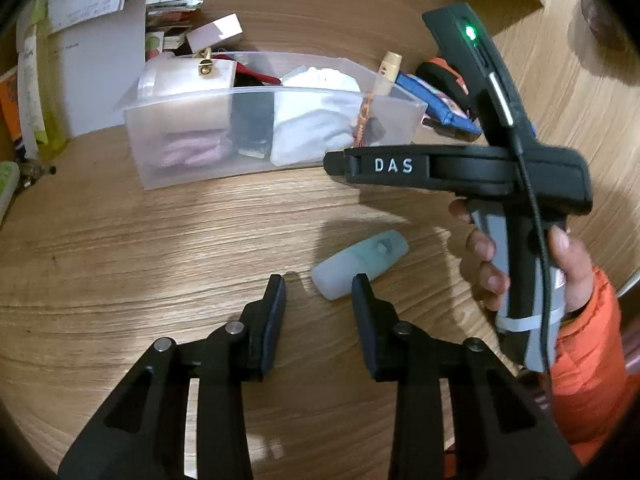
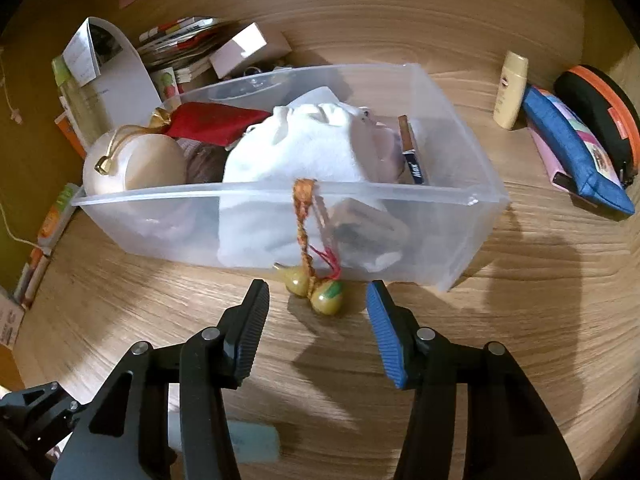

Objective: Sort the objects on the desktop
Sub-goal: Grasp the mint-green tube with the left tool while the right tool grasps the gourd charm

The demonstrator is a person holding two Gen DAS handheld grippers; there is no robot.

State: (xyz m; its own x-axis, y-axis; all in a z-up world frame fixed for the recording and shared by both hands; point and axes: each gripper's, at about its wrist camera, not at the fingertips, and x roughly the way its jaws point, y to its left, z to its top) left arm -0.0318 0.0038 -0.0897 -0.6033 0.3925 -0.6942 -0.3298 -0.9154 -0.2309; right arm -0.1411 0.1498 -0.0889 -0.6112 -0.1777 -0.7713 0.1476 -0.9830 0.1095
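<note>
A clear plastic bin (image 2: 280, 190) on the wooden desk holds a white cloth (image 2: 304, 144), a cream pouch (image 2: 152, 160), a red pouch (image 2: 212, 120) and a small box. A braided cord (image 2: 304, 216) hangs over its front rim. The cord's two green gourd beads (image 2: 320, 298) rest on the desk between the fingers of my right gripper (image 2: 317, 288), which is open and clear of them. A pale green bottle (image 1: 360, 262) lies on the desk. My left gripper (image 1: 320, 282) is open around its near end, and the pads do not press it.
Right of the bin stand a cream bottle (image 2: 510, 88), a blue pencil case (image 2: 572, 148) and a black-and-orange case (image 2: 600, 100). Papers and books (image 2: 120, 64) and a pink box (image 2: 248, 48) are piled behind the bin's left end. A hand (image 1: 572, 264) in an orange sleeve holds the right gripper.
</note>
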